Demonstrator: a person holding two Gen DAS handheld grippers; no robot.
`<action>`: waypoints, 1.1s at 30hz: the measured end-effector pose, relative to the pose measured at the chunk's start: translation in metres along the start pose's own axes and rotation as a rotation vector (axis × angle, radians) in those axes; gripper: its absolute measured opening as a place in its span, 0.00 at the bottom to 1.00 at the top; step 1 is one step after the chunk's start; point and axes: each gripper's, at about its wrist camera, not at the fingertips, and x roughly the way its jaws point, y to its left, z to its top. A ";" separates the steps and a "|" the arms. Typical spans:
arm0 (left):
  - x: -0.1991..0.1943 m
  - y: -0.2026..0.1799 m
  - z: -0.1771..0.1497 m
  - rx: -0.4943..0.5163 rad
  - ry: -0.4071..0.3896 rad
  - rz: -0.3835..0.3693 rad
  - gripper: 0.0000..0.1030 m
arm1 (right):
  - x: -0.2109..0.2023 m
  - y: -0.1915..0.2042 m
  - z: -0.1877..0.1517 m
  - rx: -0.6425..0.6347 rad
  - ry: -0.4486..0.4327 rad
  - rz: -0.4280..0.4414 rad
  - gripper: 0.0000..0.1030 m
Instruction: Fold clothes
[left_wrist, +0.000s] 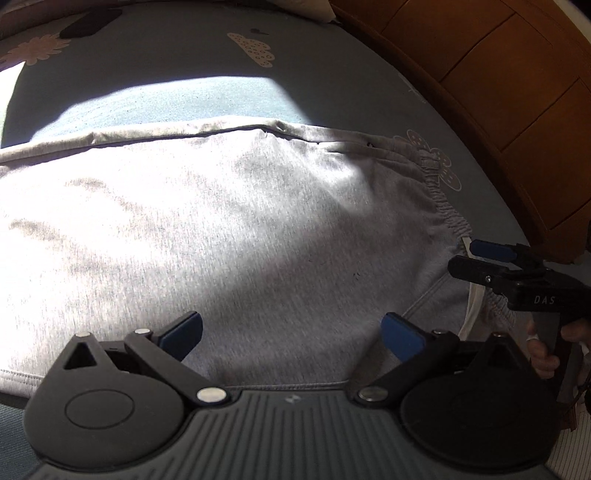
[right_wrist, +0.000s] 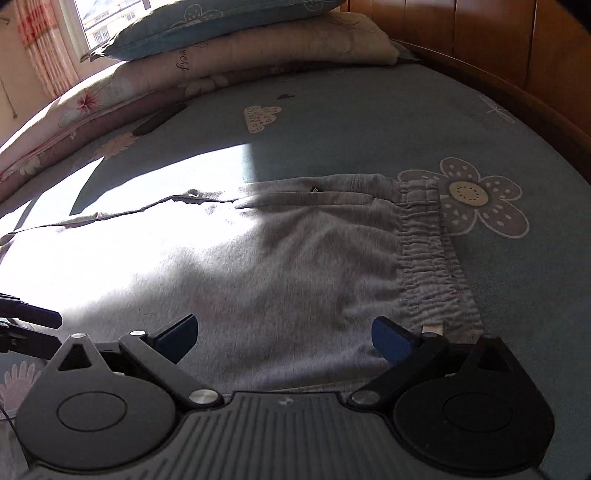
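Note:
Grey sweatpants (left_wrist: 229, 229) lie flat on the bed, their elastic waistband (left_wrist: 443, 206) at the right end. In the right wrist view the same pants (right_wrist: 258, 266) fill the middle, with the waistband (right_wrist: 428, 258) and a white drawstring tip (right_wrist: 434, 328) to the right. My left gripper (left_wrist: 291, 332) hovers open over the near edge of the pants, nothing between its blue pads. My right gripper (right_wrist: 284, 338) is open too, just above the near edge by the waistband. It also shows in the left wrist view, right gripper (left_wrist: 461, 258), beside the waistband.
The bed has a blue-grey sheet (right_wrist: 369, 129) with flower and cloud prints. Stacked pillows (right_wrist: 229, 48) lie at the far end under a window (right_wrist: 110, 18). A wooden board (left_wrist: 498, 85) runs along the right side. A dark flat object (left_wrist: 90, 22) rests far left.

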 end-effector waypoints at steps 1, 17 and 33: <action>-0.002 -0.003 -0.001 0.010 -0.017 0.014 0.99 | -0.008 0.004 -0.004 -0.003 0.008 0.011 0.99; -0.022 -0.041 -0.052 0.203 -0.034 0.224 0.99 | -0.047 0.018 -0.068 0.175 0.140 0.115 0.81; -0.053 -0.036 -0.081 0.119 -0.075 0.323 0.99 | -0.005 0.093 -0.068 -0.244 0.536 0.338 0.86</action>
